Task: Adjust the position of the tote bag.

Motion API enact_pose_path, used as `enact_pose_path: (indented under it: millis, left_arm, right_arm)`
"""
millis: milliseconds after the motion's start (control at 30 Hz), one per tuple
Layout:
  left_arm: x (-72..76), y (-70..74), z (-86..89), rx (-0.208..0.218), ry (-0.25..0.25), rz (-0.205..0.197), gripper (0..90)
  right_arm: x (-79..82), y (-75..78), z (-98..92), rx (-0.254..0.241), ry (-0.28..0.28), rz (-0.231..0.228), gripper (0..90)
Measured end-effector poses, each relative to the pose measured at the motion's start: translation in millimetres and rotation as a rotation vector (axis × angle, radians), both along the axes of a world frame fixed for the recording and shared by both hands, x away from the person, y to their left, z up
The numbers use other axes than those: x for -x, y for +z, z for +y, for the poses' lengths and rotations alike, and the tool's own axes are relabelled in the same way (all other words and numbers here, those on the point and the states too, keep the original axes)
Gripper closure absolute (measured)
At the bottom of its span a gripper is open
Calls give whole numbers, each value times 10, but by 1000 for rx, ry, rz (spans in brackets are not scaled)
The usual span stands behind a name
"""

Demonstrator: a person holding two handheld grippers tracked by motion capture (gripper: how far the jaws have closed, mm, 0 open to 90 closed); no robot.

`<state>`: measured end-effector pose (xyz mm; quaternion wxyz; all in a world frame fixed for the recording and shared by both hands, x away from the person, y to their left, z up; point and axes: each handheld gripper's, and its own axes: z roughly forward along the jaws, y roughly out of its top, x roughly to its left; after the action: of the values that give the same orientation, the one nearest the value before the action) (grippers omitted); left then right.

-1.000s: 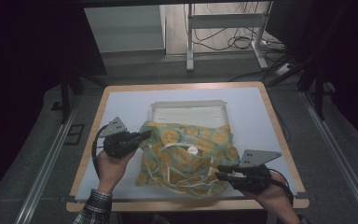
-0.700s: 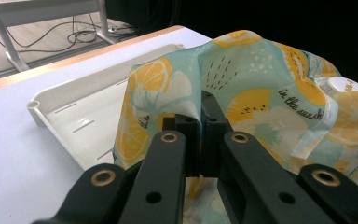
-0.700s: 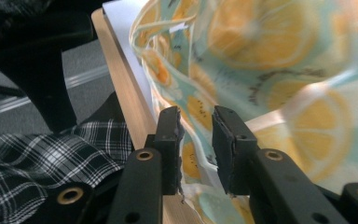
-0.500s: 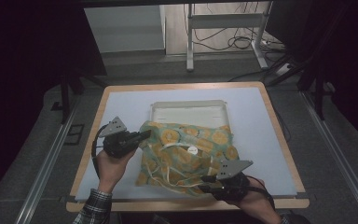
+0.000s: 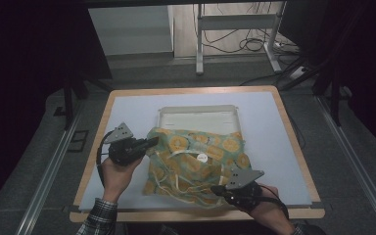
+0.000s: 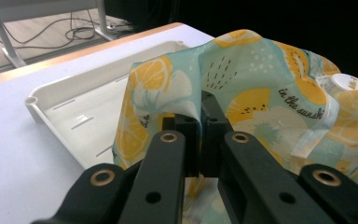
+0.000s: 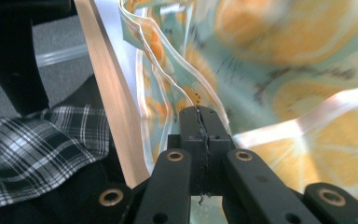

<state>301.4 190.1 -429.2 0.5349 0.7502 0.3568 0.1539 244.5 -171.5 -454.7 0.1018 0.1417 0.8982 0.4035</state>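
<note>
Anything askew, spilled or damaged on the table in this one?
Nothing damaged or spilled. The lemon-print cloth lies crumpled, its far edge draped over the white tray, pinched by the left gripper and right gripper.

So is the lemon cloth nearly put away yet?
Not yet. Both grips look made: the left gripper and the right gripper each pinch the cloth. It lies crumpled, partly over the white tray. Straightening or folding probably comes next.

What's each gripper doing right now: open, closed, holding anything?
Left gripper: jaws closed on a fold of the lemon-print cloth.
Right gripper: jaws have just closed, pinching the cloth's near edge.
</note>
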Motion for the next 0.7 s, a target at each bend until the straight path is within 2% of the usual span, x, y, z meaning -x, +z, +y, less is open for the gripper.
enact_pose_path:
  millis: [67,233,267,367,467,567,700]
  left_arm:
    - [5,-11,11,0,0,5,864]
    - [23,-27,30,-7,8,14,810]
    - [33,-34,47,-5,10,20,763]
    - [50,-37,64,-11,12,25,709]
    - [84,-40,86,-15,11,34,640]
    - [104,-39,85,-34,13,34,561]
    - [126,-31,84,-53,13,36,451]
  right_arm:
    - [-3,105,-35,-31,-2,2,892]
    - [-7,240,-83,-69,-7,1,892]
    - [-9,301,-105,-82,-12,-1,893]
    - [-13,360,-125,-93,-16,-3,893]
    - [-38,481,-169,-124,-23,-6,893]
    - [-71,562,-188,-131,-32,-17,893]
    - [-139,659,-202,-137,-52,-6,893]
